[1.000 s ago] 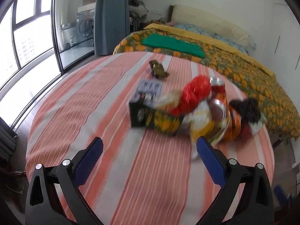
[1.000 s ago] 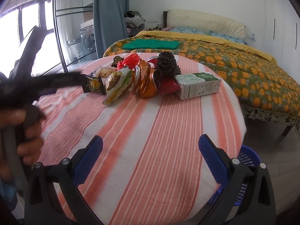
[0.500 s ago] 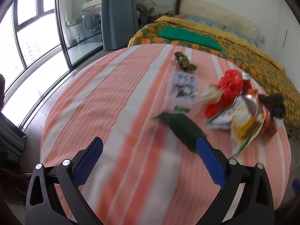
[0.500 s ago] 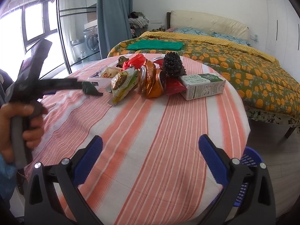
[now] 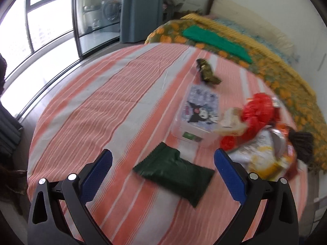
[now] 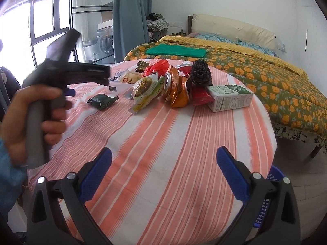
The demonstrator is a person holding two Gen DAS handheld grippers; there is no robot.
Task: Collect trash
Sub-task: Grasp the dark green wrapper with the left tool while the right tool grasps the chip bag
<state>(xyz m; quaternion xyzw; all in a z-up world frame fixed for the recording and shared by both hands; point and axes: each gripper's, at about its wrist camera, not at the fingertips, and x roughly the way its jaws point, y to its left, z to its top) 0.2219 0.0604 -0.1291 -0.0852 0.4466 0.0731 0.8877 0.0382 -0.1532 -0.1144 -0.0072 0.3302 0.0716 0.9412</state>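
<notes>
A dark green packet lies flat on the striped round table, just ahead of my open, empty left gripper; it also shows in the right wrist view. Beyond it lies a trash pile: a clear cartoon-printed box, a red bag, snack wrappers, crushed cans, a milk carton. A small dark wrapper lies farther back. My right gripper is open and empty over the table's near part.
A blue basket stands on the floor beside the table's right edge. A bed with an orange-patterned cover and a green cloth stands behind the table. Windows and a glass door are at the left.
The left gripper pulled back to the left from the pile, and the dark green packet now lies flat and apart from the pile, in front of it. The right gripper barely moved.
</notes>
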